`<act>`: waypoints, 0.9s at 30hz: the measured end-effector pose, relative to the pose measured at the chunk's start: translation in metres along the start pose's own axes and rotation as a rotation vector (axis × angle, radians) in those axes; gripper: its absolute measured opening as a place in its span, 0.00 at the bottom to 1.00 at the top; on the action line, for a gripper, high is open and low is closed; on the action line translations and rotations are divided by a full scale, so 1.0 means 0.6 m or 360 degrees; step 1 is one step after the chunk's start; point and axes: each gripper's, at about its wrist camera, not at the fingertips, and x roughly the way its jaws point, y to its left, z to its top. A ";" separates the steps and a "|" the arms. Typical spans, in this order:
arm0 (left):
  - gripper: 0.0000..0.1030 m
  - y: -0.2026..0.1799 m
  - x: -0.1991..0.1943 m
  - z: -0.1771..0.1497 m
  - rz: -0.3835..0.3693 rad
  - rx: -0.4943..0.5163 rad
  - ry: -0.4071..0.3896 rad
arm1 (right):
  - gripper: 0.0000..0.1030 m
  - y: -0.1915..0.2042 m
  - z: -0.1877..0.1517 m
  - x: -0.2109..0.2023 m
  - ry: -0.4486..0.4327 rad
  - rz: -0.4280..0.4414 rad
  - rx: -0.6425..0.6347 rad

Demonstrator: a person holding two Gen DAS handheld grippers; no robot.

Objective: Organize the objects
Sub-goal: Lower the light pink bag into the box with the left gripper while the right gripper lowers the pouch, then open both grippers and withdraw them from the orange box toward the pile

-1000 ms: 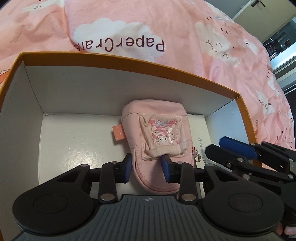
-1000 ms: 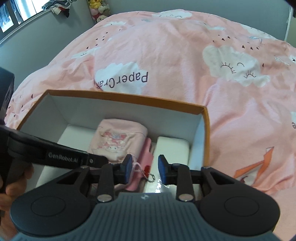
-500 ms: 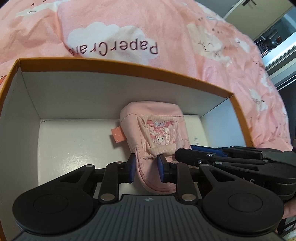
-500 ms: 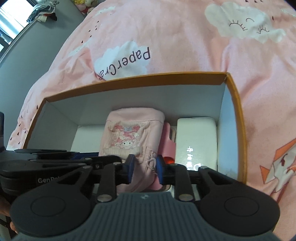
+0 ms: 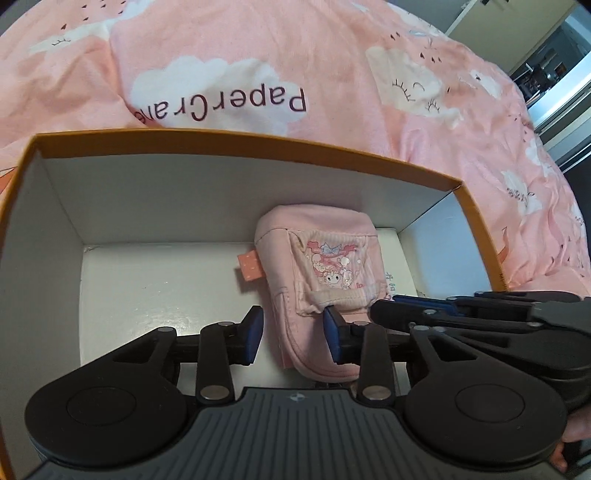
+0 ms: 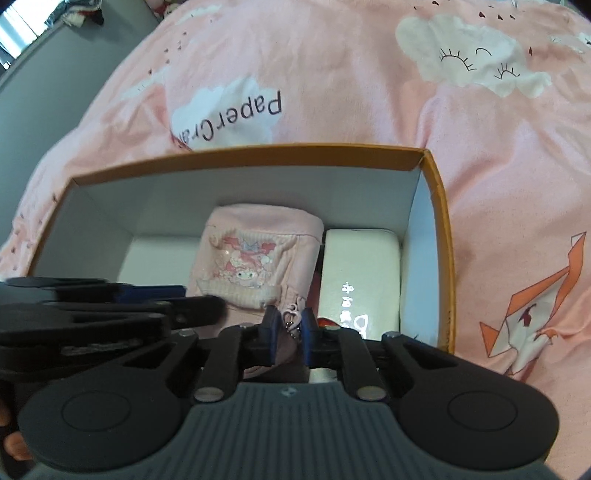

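A bed fills nearly everything, covered by a pink quilt printed with white clouds that have sleepy closed eyes, small dark raindrops, orange paper cranes and the words "PaperCrane" across one cloud. The fabric lies in soft folds and is evenly lit by daylight. In the right wrist view a grey wall runs behind the bed at the upper left, with a bright window above it and clothes or soft toys heaped on the ledge. In the left wrist view pale cupboard doors and a darker doorway with shelves show at the upper right.
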 end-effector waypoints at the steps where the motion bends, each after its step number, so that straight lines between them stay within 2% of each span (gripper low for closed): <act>1: 0.38 0.003 -0.002 0.000 -0.0027 -0.0005 -0.0010 | 0.13 0.002 0.000 0.001 0.0000 -0.0014 -0.0005; 3: 0.35 0.008 -0.001 0.002 -0.0066 -0.0021 -0.0025 | 0.12 0.002 0.000 0.001 0.0004 -0.0025 -0.0002; 4: 0.28 0.011 0.001 0.004 -0.0101 -0.0032 -0.0022 | 0.12 0.001 0.000 0.000 0.0003 -0.0033 -0.0001; 9: 0.27 0.002 0.016 0.004 -0.0102 -0.0024 -0.0002 | 0.12 0.010 -0.005 0.002 -0.0022 -0.0120 -0.0076; 13: 0.28 -0.001 0.008 0.000 -0.0082 -0.0018 -0.0034 | 0.14 0.012 -0.004 0.000 -0.0035 -0.0113 -0.0081; 14: 0.29 -0.003 0.003 -0.002 -0.0072 -0.0020 -0.0054 | 0.17 0.012 -0.004 -0.004 -0.0045 -0.0107 -0.0082; 16: 0.29 -0.009 -0.010 -0.007 -0.0042 -0.0011 -0.0112 | 0.24 0.014 -0.008 -0.020 -0.0098 -0.0104 -0.0096; 19: 0.30 -0.025 -0.042 -0.021 0.0039 0.0015 -0.0274 | 0.36 0.026 -0.016 -0.051 -0.0184 -0.0127 -0.0145; 25: 0.30 -0.065 -0.136 -0.065 0.0066 0.0102 -0.0622 | 0.39 0.045 -0.058 -0.130 -0.0427 -0.0162 -0.0229; 27: 0.30 -0.081 -0.164 -0.086 0.0101 0.0154 -0.0705 | 0.53 0.046 -0.079 -0.157 -0.0516 -0.0176 -0.0214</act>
